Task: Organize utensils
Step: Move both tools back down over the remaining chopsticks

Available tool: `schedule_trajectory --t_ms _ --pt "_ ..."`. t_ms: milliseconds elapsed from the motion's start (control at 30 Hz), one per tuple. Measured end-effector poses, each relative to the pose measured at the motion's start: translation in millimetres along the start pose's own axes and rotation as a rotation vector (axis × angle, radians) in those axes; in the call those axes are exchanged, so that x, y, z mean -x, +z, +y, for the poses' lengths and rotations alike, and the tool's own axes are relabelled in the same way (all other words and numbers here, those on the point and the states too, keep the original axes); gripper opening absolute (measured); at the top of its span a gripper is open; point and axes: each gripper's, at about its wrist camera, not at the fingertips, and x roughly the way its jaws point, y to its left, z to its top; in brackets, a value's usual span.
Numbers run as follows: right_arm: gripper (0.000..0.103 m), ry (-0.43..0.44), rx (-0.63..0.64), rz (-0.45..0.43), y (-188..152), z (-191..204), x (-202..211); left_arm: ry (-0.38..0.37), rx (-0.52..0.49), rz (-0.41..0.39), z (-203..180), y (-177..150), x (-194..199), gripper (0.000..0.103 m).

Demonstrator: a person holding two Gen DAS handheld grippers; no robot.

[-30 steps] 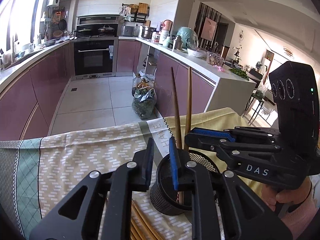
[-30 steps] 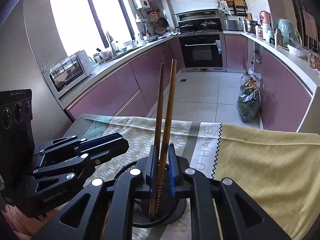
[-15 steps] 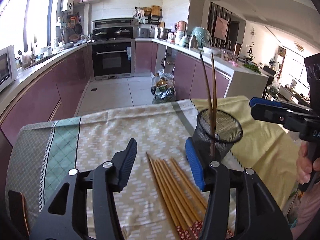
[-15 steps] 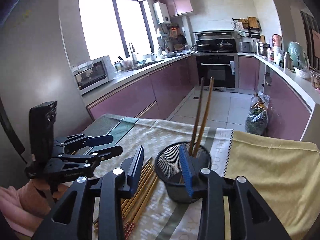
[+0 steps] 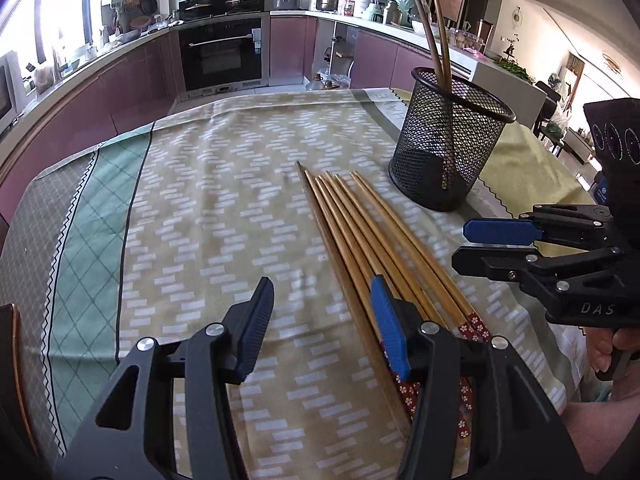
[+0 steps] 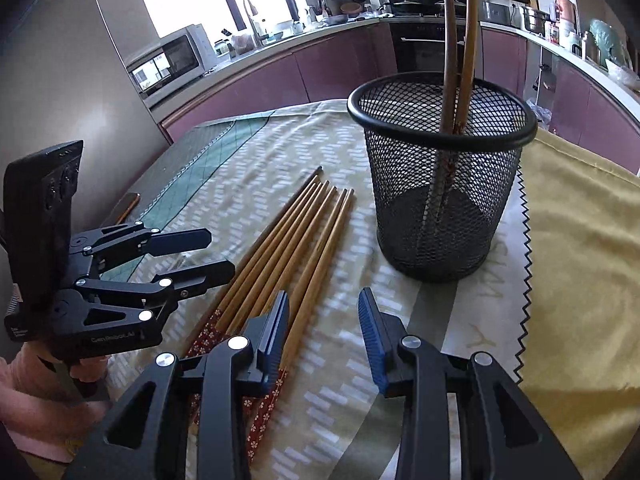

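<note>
Both tools empty. Your left hand-held gripper (image 5: pixel 322 322) has its jaws parted over bare tablecloth (image 5: pixel 208 208), nothing between the pads; its right pad sits just over the edge of the chopstick bundle (image 5: pixel 372 236). Your right hand-held gripper (image 6: pixel 324 334) is likewise parted and empty, its left pad just above the bundle's outermost stick.

Bundle lies flat on the worktop, tips toward 11 o'clock in the left wrist view, patterned red ends toward you. The mesh holder (image 6: pixel 440 196) stands at 1 o'clock of the bundle, near but apart, with two chopsticks (image 6: pixel 460 40) already upright in it.

Risks, as I judge them:
- Sticks lie touching side by side. Close on them from above and you will likely catch several or roll one out of line.
- Flat on cloth, little room for a pad to get under. A pad may snag the cloth, drag it and shift the holder.
- The holder is light mesh and carries tall sticks. Nudge its rim while loading and it may tip.
- Both grippers crowd the same end of the bundle; the fingers could collide.
</note>
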Motion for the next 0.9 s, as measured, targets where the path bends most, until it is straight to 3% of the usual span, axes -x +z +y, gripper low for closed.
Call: schedule_trajectory --t_ms 433,700,900 --pt "0.034 -0.082 0.034 0.023 -7 7 -10 0.033 -0.007 0.029 -1 -2 -5 0.051" --pt "0.027 -0.131 0.06 0.042 -5 12 -17 0.048 -0.025 0.048 -4 2 -8 0.051" --pt "0.025 -0.148 0.074 0.039 1 15 -25 0.064 -0.033 0.057 -5 13 -19 0.046"
